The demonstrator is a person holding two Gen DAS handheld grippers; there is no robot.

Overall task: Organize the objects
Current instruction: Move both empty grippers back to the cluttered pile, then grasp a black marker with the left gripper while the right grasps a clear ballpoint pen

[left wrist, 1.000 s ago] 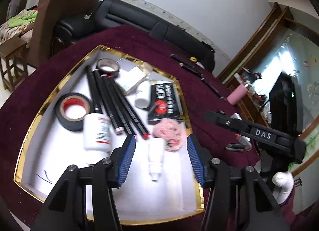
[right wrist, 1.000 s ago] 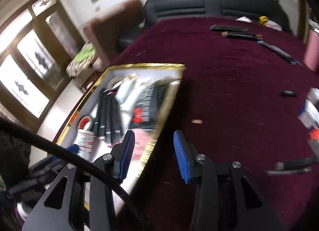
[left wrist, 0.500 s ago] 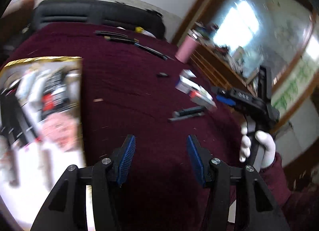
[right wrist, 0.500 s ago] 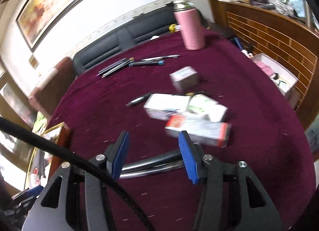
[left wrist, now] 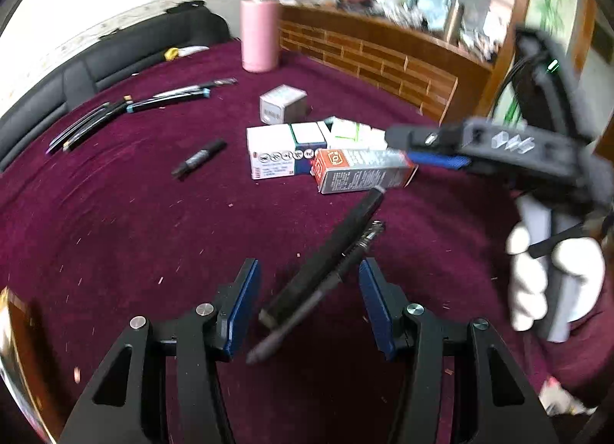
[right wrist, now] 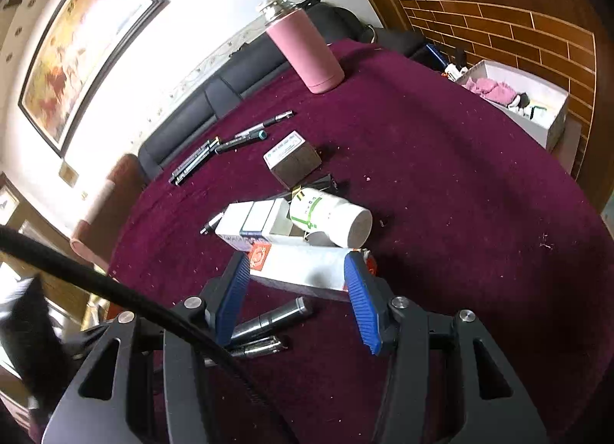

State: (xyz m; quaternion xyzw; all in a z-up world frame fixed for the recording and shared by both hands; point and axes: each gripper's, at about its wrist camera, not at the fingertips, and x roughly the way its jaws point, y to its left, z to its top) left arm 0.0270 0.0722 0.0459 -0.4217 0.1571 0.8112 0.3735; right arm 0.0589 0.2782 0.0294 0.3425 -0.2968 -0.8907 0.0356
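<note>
Here, over a round table under a dark maroon velvet cloth (right wrist: 441, 183), the right gripper (right wrist: 297, 292) hangs with its blue-padded jaws spread to either side of a long white carton with an orange-red end (right wrist: 307, 269), no pad visibly touching it. The carton lies flat just in front of a white cylindrical bottle with green markings (right wrist: 330, 217) and a white-and-blue box (right wrist: 253, 223), all three bunched together mid-table. The left gripper (left wrist: 309, 306) also stands spread and empty above a slim black case (left wrist: 326, 256) and a dark pen (left wrist: 318, 290) lying side by side. A white-gloved hand (left wrist: 552, 279) grips the right tool's handle. A pink steel flask (right wrist: 307, 50) stands well apart at the far edge. The carton looks the likely next pick: the jaws would do best settled squarely across its narrow width near the middle, low enough to catch both long sides, then pressed gently, since thin card may buckle, and lifted straight up to spare the leaning bottle
</note>
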